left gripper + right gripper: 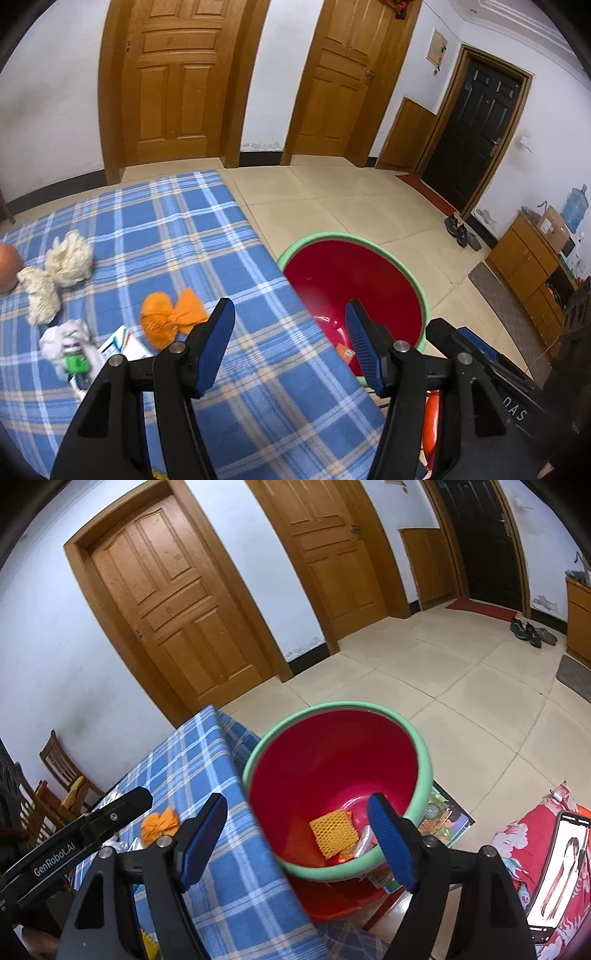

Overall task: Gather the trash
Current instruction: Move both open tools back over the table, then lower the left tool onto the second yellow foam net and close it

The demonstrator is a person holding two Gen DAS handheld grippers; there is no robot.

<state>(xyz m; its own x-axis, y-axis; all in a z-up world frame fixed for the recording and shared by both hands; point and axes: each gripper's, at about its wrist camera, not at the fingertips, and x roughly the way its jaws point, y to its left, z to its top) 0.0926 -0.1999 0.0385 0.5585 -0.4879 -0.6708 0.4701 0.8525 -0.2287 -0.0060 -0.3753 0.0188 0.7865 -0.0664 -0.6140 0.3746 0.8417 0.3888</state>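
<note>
A home's living room: panelled wooden doors (177, 74), a tiled floor (332, 199), shoes (461, 230) by a dark entrance door (476, 133), a low wooden cabinet (524, 266), and a table with a blue checked cloth (166, 229).

left gripper (291, 325) – jaws apart, nothing between | plaid cloth (177, 236): orange foam net (171, 317), two cream nets (55, 269), crumpled wrapper (70, 350) | red bin (343, 280) beside table edge – small orange scrap inside, possibly a wrapper
</note>
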